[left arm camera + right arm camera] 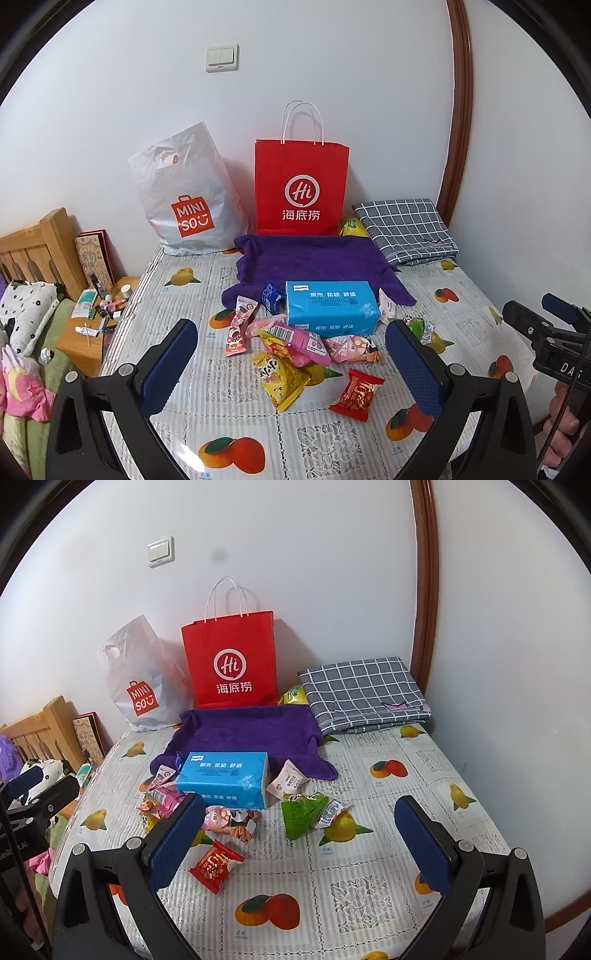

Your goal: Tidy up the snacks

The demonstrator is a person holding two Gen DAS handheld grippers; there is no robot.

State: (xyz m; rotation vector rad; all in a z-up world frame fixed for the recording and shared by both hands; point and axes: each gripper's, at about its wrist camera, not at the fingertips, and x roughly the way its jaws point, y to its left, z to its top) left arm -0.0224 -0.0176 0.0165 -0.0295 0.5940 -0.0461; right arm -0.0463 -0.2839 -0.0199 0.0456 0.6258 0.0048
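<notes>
Both grippers hover above the near edge of the tabletop (369, 886), which wears a fruit-print cover, and neither is touching anything. The left gripper (291, 363) has its jaws spread wide with nothing between the blue pads, and the right gripper (299, 843) is the same, wide and empty.

The snacks sit in a loose pile mid-table, around a blue tissue pack (332, 308) that lies just in front of a purple towel (314, 264). On the left side of the pile there's a pink stick-shaped packet (240, 326), a small dark blue packet (272, 295) tucked against the tissue pack, a pink wrapper with a barcode (299, 339) and a yellow chip bag (282, 378). Nearest to the grippers is a red candy packet (356, 395), lying on its own a bit apart from the heap. Over on the right, a green triangular packet (303, 814) rests on the cover, and a pale pink packet (288, 782) leans against the tissue pack's right end.

At the back against the wall stand a red Haidilao paper bag (301, 188), upright, and a grey Miniso plastic bag (184, 195) slouched next to it. A folded grey checked cloth (404, 229) sits in the far right corner, with a yellow-green packet (352, 227) poking out between it and the red bag.
</notes>
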